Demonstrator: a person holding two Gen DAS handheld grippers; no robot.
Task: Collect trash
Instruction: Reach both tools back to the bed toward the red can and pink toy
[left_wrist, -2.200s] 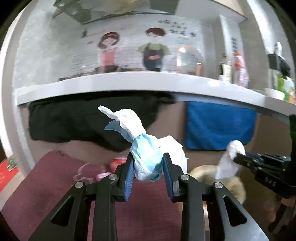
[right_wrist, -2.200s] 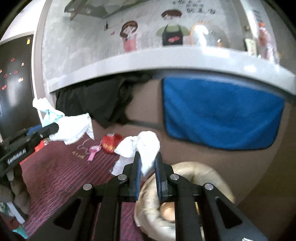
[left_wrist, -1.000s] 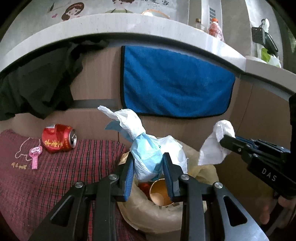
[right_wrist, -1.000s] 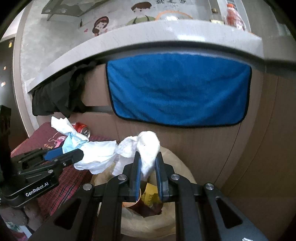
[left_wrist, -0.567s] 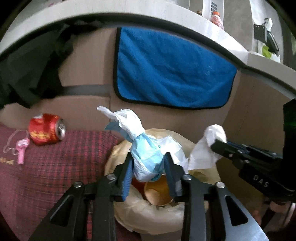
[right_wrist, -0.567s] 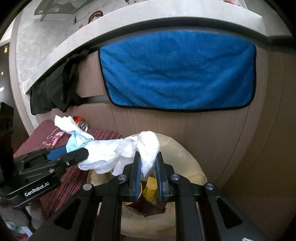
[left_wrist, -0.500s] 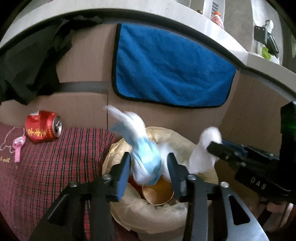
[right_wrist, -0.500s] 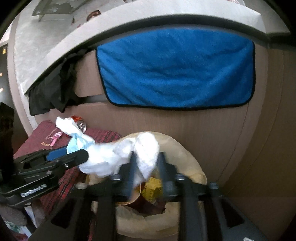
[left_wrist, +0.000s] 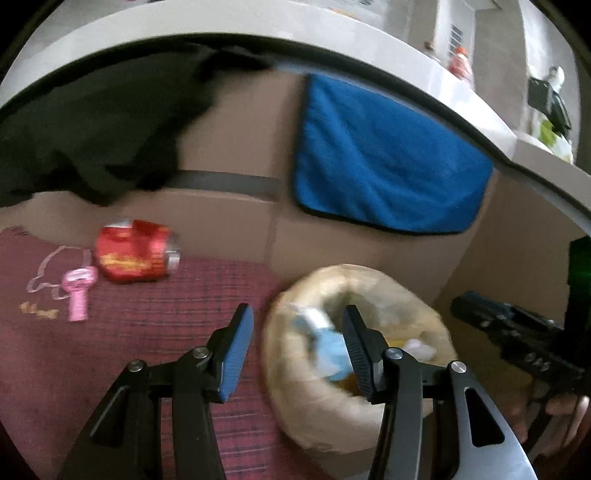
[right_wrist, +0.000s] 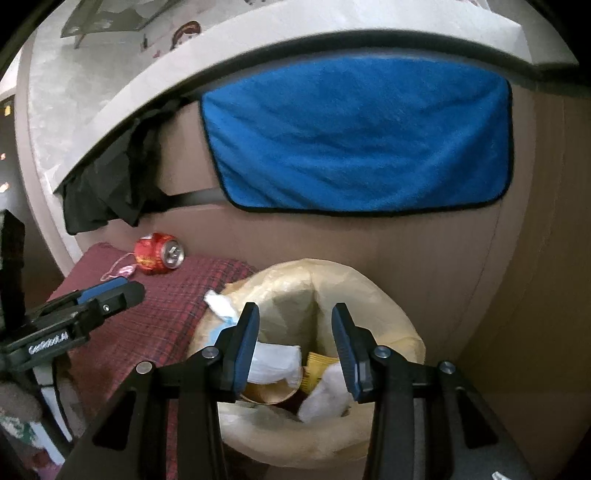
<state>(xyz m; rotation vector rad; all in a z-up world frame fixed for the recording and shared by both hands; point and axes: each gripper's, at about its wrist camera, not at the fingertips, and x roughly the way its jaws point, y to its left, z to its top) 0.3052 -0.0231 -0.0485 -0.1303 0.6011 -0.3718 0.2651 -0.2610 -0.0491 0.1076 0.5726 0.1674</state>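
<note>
Over the trash bin (right_wrist: 388, 291), lined with a tan plastic bag, the right gripper (right_wrist: 295, 341) hangs with its fingers wide apart and nothing between them. They have just been opening. Down inside the bin lie a white crumpled tissue (right_wrist: 325, 397), a white and blue wad (right_wrist: 221, 314) leaning on the near rim, a flat white piece (right_wrist: 275, 363), a brown paper cup (right_wrist: 267, 397) and a yellow wrapper (right_wrist: 317, 369).

The left gripper (left_wrist: 297, 349) sits at the bin's left edge, over the red checked cloth (left_wrist: 166, 306). Its fingers have just been opening too, and they hold nothing.

So both wads of tissue look dropped in the bin. That part seems done.

A red soda can (right_wrist: 159, 254) lies on its side on the cloth, by the wooden wall under the blue towel (right_wrist: 354, 140). It is well apart from both grippers. It looks like the trash that is left. A small pink toy (left_wrist: 79, 291) on a string lies just beside the can. I cannot tell if it is trash.
</note>
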